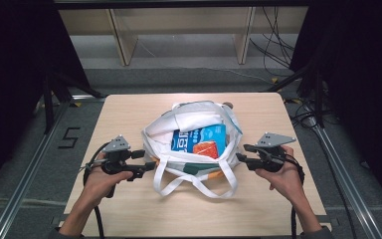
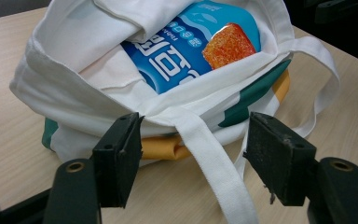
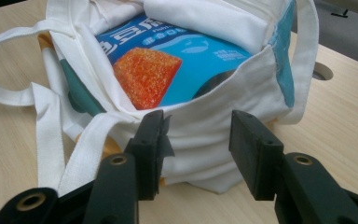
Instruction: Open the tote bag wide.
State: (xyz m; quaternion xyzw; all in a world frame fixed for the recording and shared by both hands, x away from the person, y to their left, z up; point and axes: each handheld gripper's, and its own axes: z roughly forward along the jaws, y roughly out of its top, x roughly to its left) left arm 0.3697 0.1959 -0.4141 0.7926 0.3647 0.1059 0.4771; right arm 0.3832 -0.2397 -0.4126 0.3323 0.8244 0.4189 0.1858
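The white tote bag [image 1: 189,144] lay mid-bench [image 1: 129,209], mouth agape, a blue snack packet [image 1: 201,140] inside it. The left tool [image 1: 148,167] and right tool [image 1: 239,153] flanked the bag, both spread wide and holding nothing. The cloth looked soft, light and floppy; the hemmed rim [image 3: 205,109] or a strap [image 2: 209,154] seemed the surest hold.

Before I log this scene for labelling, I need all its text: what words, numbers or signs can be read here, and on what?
"5": black figure on the grey floor, left of the table.
Blue snack packet inside the white tote bag: large white characters and a small line starting with "Fish", the rest too blurred to read.
Left gripper and right gripper: no lettering visible.
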